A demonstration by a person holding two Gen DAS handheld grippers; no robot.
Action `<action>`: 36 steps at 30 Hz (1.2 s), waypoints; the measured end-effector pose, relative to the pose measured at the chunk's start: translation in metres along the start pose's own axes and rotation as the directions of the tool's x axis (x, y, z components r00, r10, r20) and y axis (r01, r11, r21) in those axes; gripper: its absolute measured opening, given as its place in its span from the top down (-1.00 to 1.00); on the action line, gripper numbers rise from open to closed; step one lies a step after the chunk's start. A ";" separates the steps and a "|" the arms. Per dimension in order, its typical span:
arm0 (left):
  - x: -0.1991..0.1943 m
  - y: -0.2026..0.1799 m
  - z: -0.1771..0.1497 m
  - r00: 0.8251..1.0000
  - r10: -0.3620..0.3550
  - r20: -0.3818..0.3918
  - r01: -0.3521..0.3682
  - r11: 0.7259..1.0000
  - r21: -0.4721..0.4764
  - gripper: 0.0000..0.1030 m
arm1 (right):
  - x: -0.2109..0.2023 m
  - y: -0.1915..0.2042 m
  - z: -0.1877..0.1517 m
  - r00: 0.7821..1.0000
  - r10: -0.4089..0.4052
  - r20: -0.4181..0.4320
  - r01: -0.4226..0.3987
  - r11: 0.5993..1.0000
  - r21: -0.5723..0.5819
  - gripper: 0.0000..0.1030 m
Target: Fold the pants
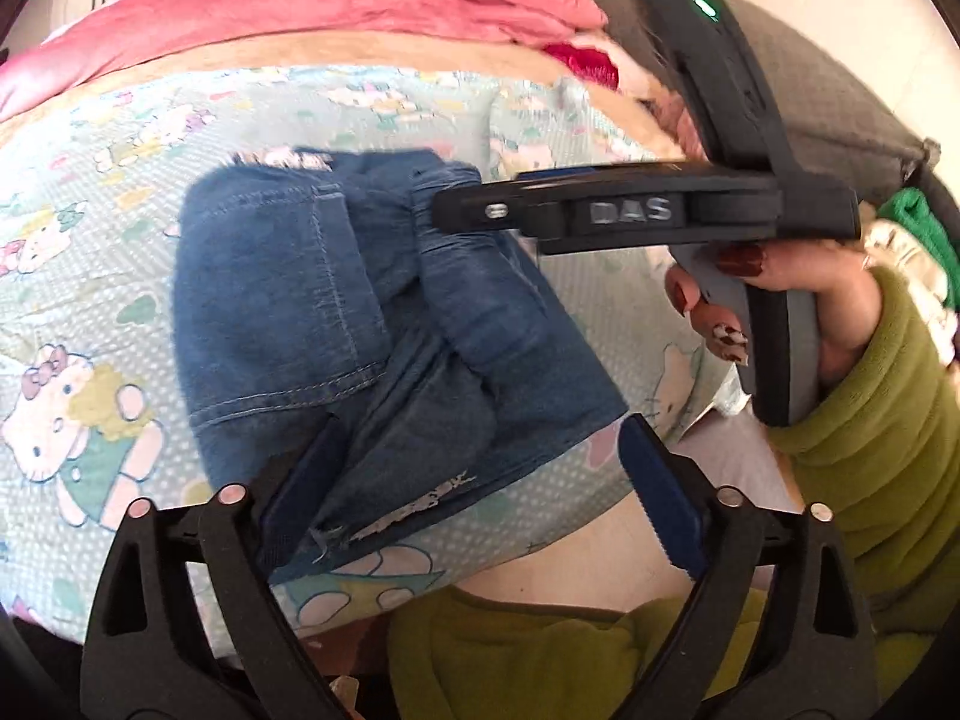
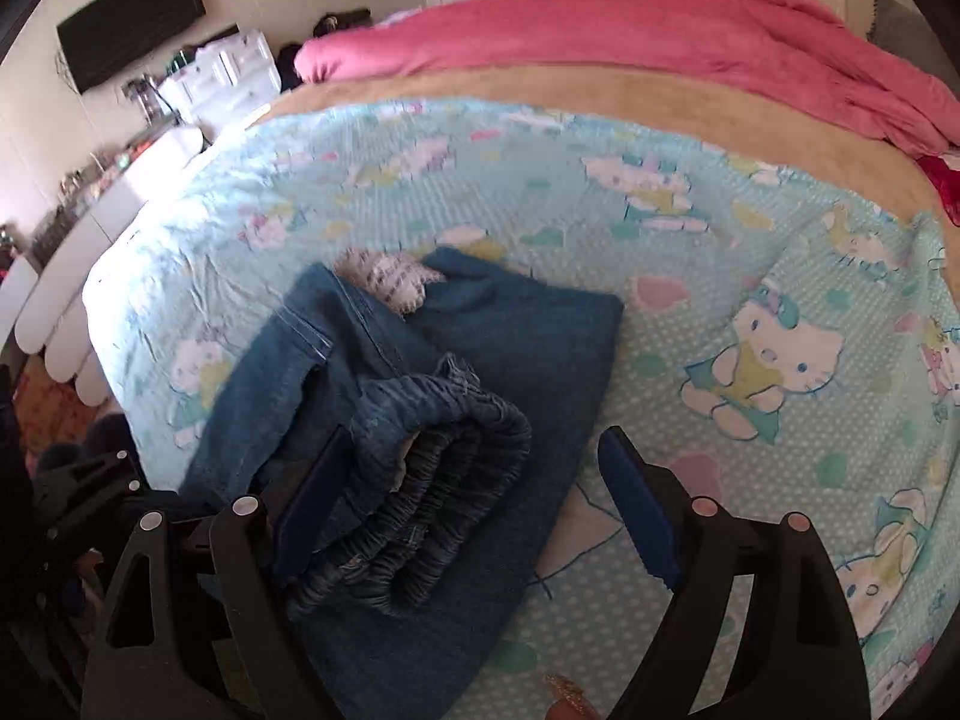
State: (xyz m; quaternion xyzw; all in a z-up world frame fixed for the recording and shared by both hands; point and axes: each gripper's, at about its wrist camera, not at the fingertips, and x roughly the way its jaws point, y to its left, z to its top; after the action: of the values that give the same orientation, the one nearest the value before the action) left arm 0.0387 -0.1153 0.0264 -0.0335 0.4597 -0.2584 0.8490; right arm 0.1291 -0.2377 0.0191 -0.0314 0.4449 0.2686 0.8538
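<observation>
Late in the fold, by the look of it: pants (image 1: 360, 324) lying as a compact denim bundle on the bed (image 2: 690, 240), over the cartoon-print sheet (image 1: 90, 276), near the front edge. Elastic waistband (image 2: 420, 480) rolled up on top, frayed hem (image 1: 420, 501) toward the near side, a patch of white pocket lining (image 2: 384, 282) poking out at the far end.

Left hand-held gripper (image 1: 480, 498) spread wide over the near edge of the bundle, one pad over the denim, the other out beside it above the sheet; nothing pinched. Right hand-held gripper (image 2: 474, 504) likewise spread, straddling the waistband roll without pressing on it. Seen from the left wrist, held level above the far part of the pants in a hand (image 1: 828, 300) with a green sleeve (image 1: 888, 408).

Probably a release just after a fold. Next move, as a judgement: either one more fold, needing both hand-held grippers to close on one end and carry it across, or a tidy-up of the loose waistband and lining. Risk of the roll springing open if left untucked.
</observation>
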 end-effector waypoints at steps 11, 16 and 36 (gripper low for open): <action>-0.059 0.067 0.013 0.978 0.180 0.105 -0.163 0.975 -0.150 -0.81 | -0.068 0.005 -0.019 0.984 -0.030 0.176 0.039 0.998 -0.045 -0.83; -0.061 0.086 0.028 0.960 0.266 0.086 -0.246 0.949 -0.196 -0.81 | -0.085 0.020 -0.034 0.979 -0.008 0.202 0.026 0.996 -0.087 -0.83; 0.020 0.073 0.072 0.972 0.220 -0.080 -0.226 0.971 -0.082 0.29 | -0.006 0.128 -0.069 0.997 0.038 0.068 -0.017 0.958 -0.285 0.38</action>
State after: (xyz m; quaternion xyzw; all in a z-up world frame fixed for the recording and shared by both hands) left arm 0.1346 -0.0748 0.0315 -0.0108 0.5015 -0.1413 0.8535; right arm 0.0128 -0.1513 0.0063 -0.1380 0.3706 0.3425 0.8522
